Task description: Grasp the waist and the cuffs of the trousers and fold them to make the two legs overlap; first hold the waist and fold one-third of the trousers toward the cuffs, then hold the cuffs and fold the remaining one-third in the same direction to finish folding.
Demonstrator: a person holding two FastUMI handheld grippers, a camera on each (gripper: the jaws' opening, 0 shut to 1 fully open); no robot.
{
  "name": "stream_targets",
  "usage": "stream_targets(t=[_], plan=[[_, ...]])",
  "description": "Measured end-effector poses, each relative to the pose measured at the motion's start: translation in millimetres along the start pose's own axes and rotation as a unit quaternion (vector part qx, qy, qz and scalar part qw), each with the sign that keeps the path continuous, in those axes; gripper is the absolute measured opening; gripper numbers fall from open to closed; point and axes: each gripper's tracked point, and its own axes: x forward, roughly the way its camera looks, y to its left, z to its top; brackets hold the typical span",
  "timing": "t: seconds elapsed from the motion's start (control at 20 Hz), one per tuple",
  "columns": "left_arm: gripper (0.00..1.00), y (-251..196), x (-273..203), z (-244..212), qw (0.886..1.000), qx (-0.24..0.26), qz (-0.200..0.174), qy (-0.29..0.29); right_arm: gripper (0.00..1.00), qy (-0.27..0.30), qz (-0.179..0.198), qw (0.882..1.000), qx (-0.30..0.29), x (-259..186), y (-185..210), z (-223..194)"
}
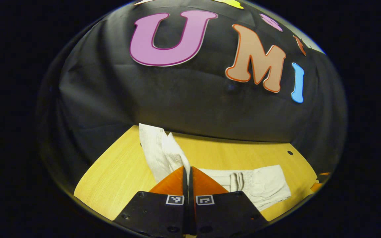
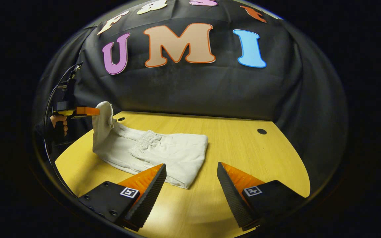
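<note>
Left gripper (image 1: 188,172), bottom centre of its view, is clamped on a raised end of the trousers (image 1: 263,185); the rest lies on the table (image 1: 117,175) to the right. Right gripper (image 2: 190,172) hangs with fingers apart, touching nothing, over the table's near edge, trousers (image 2: 157,152) just beyond, left of centre

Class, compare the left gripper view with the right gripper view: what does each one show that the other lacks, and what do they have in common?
Left gripper view alone: the left gripper seen from behind, its jaws closed on a raised piece of the trousers.

Right gripper view alone: the right gripper with its jaws apart above the table, holding nothing, and farther off a hand holding the left gripper from the side.

Shared: the pale trousers lying partly folded on the wooden table, one end lifted, and the black cloth wall behind.
</note>
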Motion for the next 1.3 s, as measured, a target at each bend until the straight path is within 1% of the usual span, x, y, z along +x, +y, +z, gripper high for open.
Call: stream_targets(t=[0.2,0.25,0.45,0.9,0.95,1.0,1.05,1.2,1.3], plan=[[0.0,-44.0,6.4,15.5,1.0,0.011,-0.027,-0.01,0.98,-0.004,-0.017,1.0,0.016,-14.0,-27.0,-0.5],[0.0,-54.4,8.3,18.1,0.999,0.013,-0.034,-0.011,0.99,-0.005,-0.021,1.0,0.019,-17.4,-33.8,-0.7],[0.0,-98.4,13.9,22.0,0.998,0.017,-0.063,-0.012,0.98,-0.005,-0.04,0.999,0.033,-31.5,-58.7,-7.4],[0.0,-210.8,24.3,27.7,0.989,0.05,-0.137,-0.016,0.98,-0.009,-0.072,0.996,0.057,-64.0,-103.4,-20.6],[0.0,-223.2,24.8,26.5,0.988,0.054,-0.146,-0.015,0.98,-0.009,-0.076,0.995,0.059,-66.2,-107.1,-21.4],[0.0,-235.4,23.6,24.7,0.986,0.057,-0.155,-0.013,0.96,-0.008,-0.078,0.995,0.061,-69.2,-113.1,-24.8],[0.0,-249.6,23.5,20.0,0.984,0.059,-0.166,-0.01,0.98,-0.008,-0.081,0.995,0.063,-71.5,-116.9,-26.0],[0.0,-289.8,21.3,1.6,0.978,0.072,-0.195,0.001,0.98,-0.006,-0.087,0.994,0.07,-77.4,-127.8,-31.4],[0.0,-309.2,19.1,-15.9,0.974,0.09,-0.208,0.012,0.98,-0.005,-0.091,0.993,0.072,-81.1,-135.1,-33.6]])
